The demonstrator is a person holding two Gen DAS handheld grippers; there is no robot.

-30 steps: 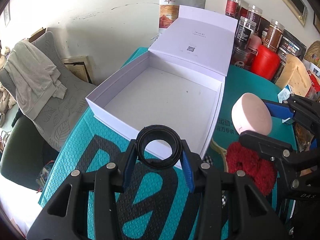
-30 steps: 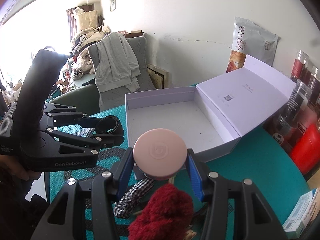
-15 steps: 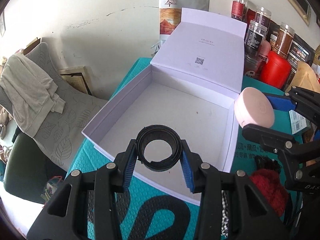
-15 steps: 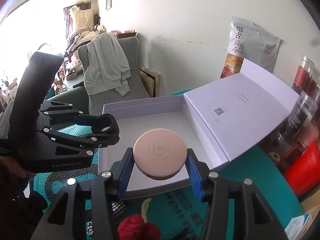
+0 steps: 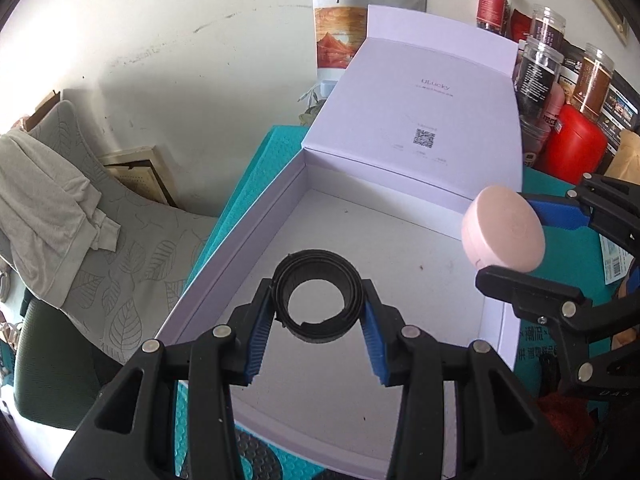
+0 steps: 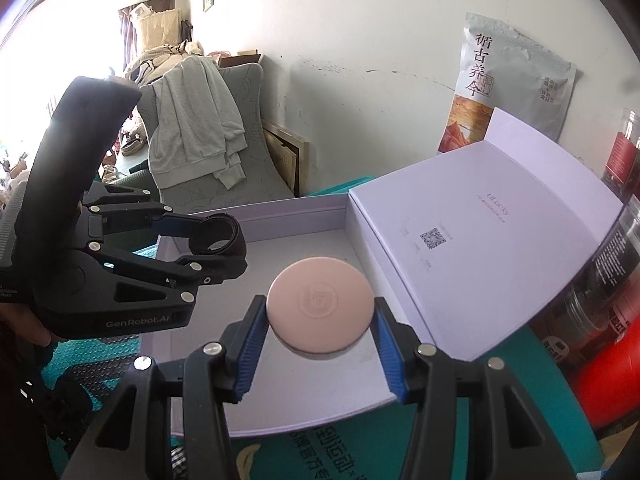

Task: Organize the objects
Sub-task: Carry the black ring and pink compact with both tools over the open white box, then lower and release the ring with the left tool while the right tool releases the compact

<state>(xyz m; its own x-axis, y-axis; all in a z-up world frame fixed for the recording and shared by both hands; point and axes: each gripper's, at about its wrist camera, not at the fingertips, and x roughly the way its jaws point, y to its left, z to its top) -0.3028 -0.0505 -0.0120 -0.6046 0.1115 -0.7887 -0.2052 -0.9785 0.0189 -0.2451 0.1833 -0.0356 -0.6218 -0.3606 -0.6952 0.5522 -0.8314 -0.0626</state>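
Both grippers are angled downward over the open white box (image 5: 256,240). A coiled black strap roll (image 5: 318,296) is clamped by the left gripper (image 5: 316,330); a smooth pink round case (image 6: 320,304) is clamped by the right gripper (image 6: 318,350), above the matte box floor.

Black coiled band (image 5: 318,295), pink round case (image 6: 320,303), both above open white box (image 5: 240,236)

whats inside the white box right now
The white box looks empty: bare floor with a few dark specks. The black strap roll and pink round case are held above it, hiding the floor patches directly behind them.
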